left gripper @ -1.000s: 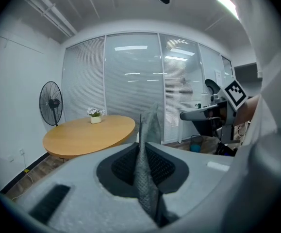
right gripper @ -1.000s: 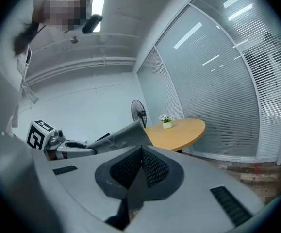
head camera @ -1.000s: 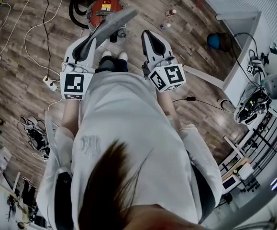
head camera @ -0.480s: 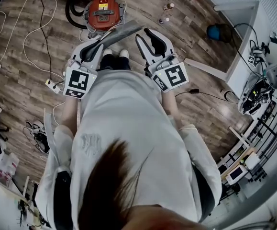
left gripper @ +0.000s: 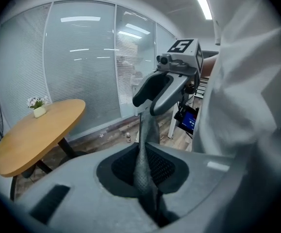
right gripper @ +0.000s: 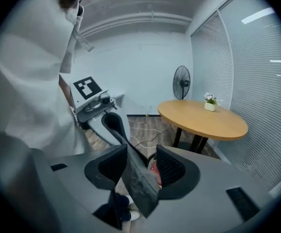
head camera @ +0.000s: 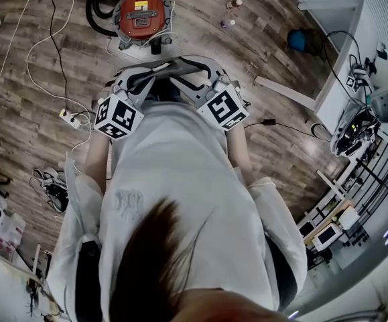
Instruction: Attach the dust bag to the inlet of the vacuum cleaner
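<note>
The red vacuum cleaner (head camera: 140, 12) stands on the wood floor ahead of the person's feet, with its black hose curled behind it. In front of the body, both grippers meet on a flat grey dust bag (head camera: 171, 70). My left gripper (head camera: 156, 72) is shut on one end of the bag (left gripper: 143, 166), which runs up to the right gripper (left gripper: 163, 89). My right gripper (right gripper: 142, 166) has its jaws opening. The bag's other end (right gripper: 139, 181) lies slanted between them and leans on the left pad, clear of the right pad. The vacuum's inlet is not visible.
White cables (head camera: 46, 39) and a power strip (head camera: 73, 118) lie on the floor to the left. Two small bottles (head camera: 232, 5) stand right of the vacuum. A round wooden table (right gripper: 203, 118) and a fan (right gripper: 181, 81) are close by, and a white desk (head camera: 334, 79) stands at the right.
Both grippers dropped and swung in toward each other, bringing the bag from a raised slant to low between them. The right jaws went from shut to wide apart.
</note>
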The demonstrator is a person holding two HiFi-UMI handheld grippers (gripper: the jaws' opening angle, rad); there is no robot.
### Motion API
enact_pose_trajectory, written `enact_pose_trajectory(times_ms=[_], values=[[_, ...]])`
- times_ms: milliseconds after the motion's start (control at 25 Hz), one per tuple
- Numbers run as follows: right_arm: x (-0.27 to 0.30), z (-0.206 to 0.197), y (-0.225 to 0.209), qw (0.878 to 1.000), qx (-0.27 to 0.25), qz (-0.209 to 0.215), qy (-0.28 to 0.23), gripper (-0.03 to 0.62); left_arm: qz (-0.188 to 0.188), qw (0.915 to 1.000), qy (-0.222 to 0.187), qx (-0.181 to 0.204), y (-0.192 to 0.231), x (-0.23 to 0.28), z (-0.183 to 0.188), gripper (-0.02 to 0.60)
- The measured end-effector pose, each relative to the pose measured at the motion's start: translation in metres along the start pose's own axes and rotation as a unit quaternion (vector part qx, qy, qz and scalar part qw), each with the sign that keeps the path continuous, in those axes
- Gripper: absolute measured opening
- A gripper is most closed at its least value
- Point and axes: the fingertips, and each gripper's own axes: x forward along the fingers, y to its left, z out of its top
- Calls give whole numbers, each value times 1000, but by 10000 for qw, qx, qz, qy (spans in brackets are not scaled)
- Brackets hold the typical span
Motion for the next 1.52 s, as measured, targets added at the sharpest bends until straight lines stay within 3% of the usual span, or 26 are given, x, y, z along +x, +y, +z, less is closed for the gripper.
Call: enact_pose_trajectory(times_ms=[240, 560, 720, 880, 1120, 1360, 1520], values=[[21, -38, 15, 9905, -770, 427, 1057, 166, -311, 9985, 215, 392, -13, 15, -20, 37], [41, -83, 32, 9628, -1543, 966, 1995, 108, -519, 9947, 453, 767, -21, 36, -42, 38], [59, -110, 33, 9509, -1784, 1154, 2249, 46, -529, 9927, 714, 812, -21, 53, -66, 38], [82, -139, 34, 9410, -1879, 1453, 2411, 32, -617, 9924, 897, 576, -20, 74, -97, 40], [110, -182, 31, 9415, -1338, 1686, 2593, 31, -666, 9923, 1034, -105, -21, 110, -140, 48], [143, -235, 29, 9381, -1115, 1703, 2803, 32, -612, 9873, 1388, -481, -23, 153, -191, 51], [163, -270, 30, 9334, -1025, 1832, 2911, 31, -812, 9816, 1586, -683, -28, 179, -224, 51]])
